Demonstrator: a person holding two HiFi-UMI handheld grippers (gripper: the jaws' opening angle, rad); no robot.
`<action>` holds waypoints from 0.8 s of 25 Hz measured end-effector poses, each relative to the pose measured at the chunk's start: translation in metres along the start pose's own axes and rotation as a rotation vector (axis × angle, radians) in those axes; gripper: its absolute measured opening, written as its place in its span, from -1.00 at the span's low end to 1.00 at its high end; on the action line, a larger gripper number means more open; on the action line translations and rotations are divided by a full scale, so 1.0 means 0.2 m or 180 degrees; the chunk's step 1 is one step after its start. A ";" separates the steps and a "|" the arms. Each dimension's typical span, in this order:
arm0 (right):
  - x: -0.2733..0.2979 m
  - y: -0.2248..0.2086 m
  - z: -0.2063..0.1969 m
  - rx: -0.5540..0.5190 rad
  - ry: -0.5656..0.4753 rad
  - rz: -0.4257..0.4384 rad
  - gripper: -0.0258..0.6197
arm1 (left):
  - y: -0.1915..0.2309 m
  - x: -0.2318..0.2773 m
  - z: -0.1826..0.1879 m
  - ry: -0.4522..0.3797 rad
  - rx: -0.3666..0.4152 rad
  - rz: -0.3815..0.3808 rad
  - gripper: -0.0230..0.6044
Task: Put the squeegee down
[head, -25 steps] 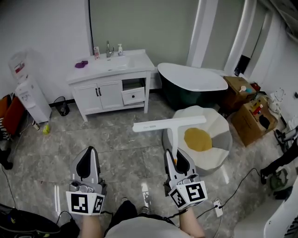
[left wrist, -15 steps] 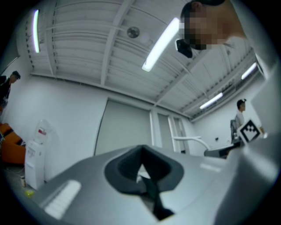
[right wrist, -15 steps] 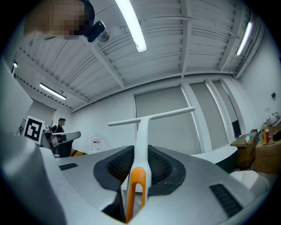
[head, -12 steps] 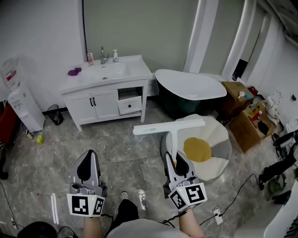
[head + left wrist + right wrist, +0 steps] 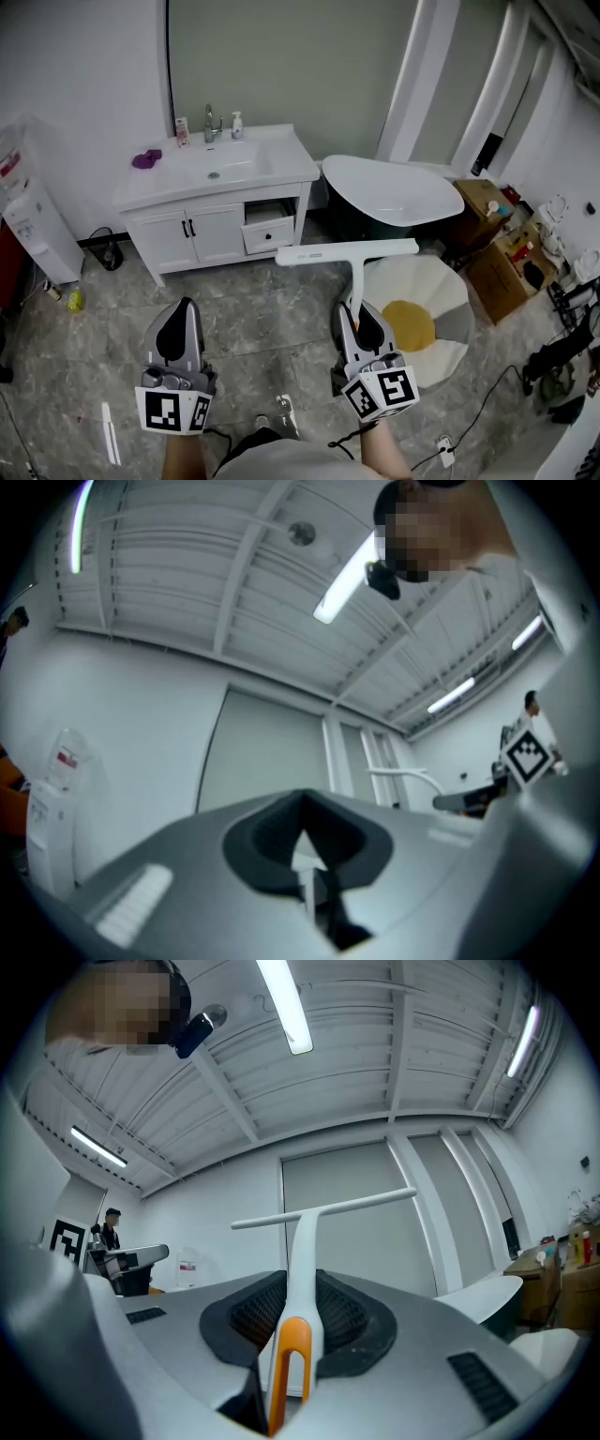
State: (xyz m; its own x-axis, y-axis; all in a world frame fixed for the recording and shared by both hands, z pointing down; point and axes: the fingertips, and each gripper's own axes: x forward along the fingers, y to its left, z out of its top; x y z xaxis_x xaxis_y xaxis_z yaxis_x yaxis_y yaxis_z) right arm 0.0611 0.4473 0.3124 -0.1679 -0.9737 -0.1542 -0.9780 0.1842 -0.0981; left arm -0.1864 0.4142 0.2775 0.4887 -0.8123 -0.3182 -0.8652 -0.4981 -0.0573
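My right gripper point(image 5: 358, 325) is shut on the handle of a white squeegee point(image 5: 349, 254) with an orange end. Its long blade lies crosswise ahead of the jaws, held out above the grey floor in front of the vanity. In the right gripper view the squeegee point(image 5: 301, 1269) rises from between the jaws of my right gripper point(image 5: 291, 1335), its blade across the top. My left gripper point(image 5: 177, 336) is at the lower left of the head view, shut, with nothing in it. The left gripper point(image 5: 305, 855) shows its jaws together in its own view.
A white vanity point(image 5: 217, 202) with a sink, a tap and small bottles stands straight ahead against the wall. To its right are a dark bathtub point(image 5: 394, 192) and a white round seat with a yellow cushion point(image 5: 409, 324). Cardboard boxes point(image 5: 506, 253) and cables lie at the far right.
Both grippers have travelled forward over the floor with the squeegee still in the right one. The vanity and bathtub are nearer, and the round seat has slid to the right.
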 end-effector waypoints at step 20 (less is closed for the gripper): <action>0.86 -0.14 -0.19 -0.0171 0.0056 -0.0034 -0.63 | 0.56 0.61 -0.35 -0.0027 -0.0100 0.0188 -0.90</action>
State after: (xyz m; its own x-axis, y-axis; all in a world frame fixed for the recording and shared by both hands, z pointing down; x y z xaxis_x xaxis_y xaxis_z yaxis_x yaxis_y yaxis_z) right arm 0.0540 0.2695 0.3262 -0.1590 -0.9778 -0.1361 -0.9849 0.1667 -0.0465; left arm -0.2154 0.2392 0.2982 0.4357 -0.8381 -0.3283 -0.8886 -0.4586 -0.0086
